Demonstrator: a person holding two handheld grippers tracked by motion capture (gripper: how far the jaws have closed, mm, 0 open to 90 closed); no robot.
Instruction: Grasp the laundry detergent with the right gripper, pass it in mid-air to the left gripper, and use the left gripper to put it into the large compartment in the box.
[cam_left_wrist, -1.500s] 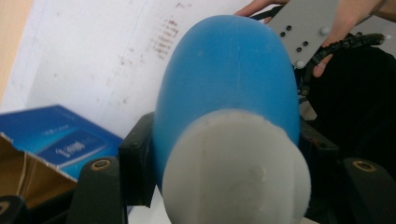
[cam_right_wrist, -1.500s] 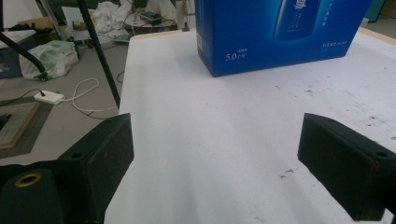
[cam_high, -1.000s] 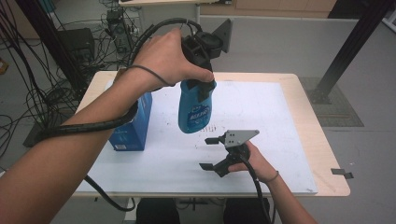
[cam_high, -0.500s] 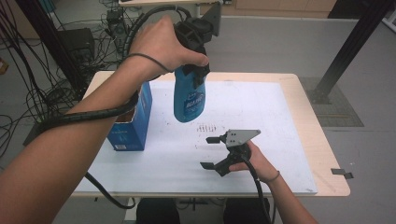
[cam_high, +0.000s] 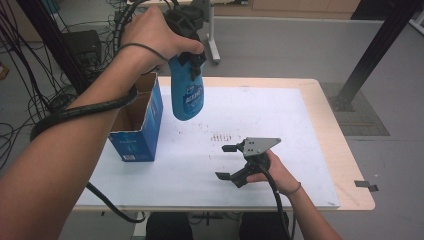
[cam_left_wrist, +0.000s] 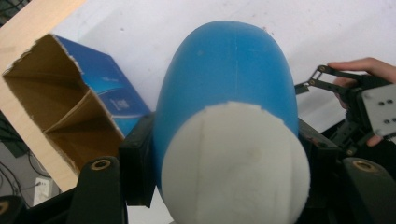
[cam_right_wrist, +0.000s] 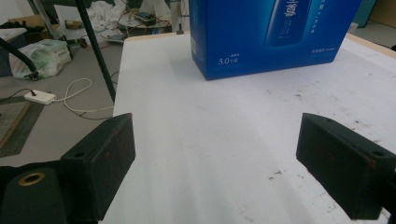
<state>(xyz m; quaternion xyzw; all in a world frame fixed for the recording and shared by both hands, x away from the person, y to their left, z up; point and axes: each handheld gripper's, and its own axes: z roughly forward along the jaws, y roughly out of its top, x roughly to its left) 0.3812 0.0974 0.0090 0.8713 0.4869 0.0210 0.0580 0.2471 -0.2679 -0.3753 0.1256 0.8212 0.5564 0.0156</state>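
Blue plastic, a bottle (cam_high: 186, 95) with a white cap end, is hanging upside-down-looking from the left gripper (cam_high: 192, 59), whose fingers (cam_left_wrist: 137, 165) are clamping its sides near the pale end, as the left gripper view is showing plainly. The bottle is being held in the air above the far left part of the table (cam_high: 345, 165), just beside and slightly above the open mouth of a blue cardboard box (cam_high: 137, 127) that is standing upright on the white sheet (cam_high: 280, 120). The box flaps are standing open and its brown interior, with a divider, is looking empty from the left gripper view (cam_left_wrist: 70, 112). The right gripper (cam_high: 234, 162) is resting low on the sheet near the table's front, well apart from the box; its fingers (cam_right_wrist: 100, 163) are standing wide apart with nothing between them, pointing toward the printed side of the box (cam_right_wrist: 271, 32). In judgement, the work in hand is the packing of the bottle into the box: the pick-up is done, the carry is nearly done, and the lowering into a compartment and the release are left. The bottle is not yet over the opening squarely, so alignment with the mouth is the remaining concern, along with whether the light box will be staying put when the bottle is entering.
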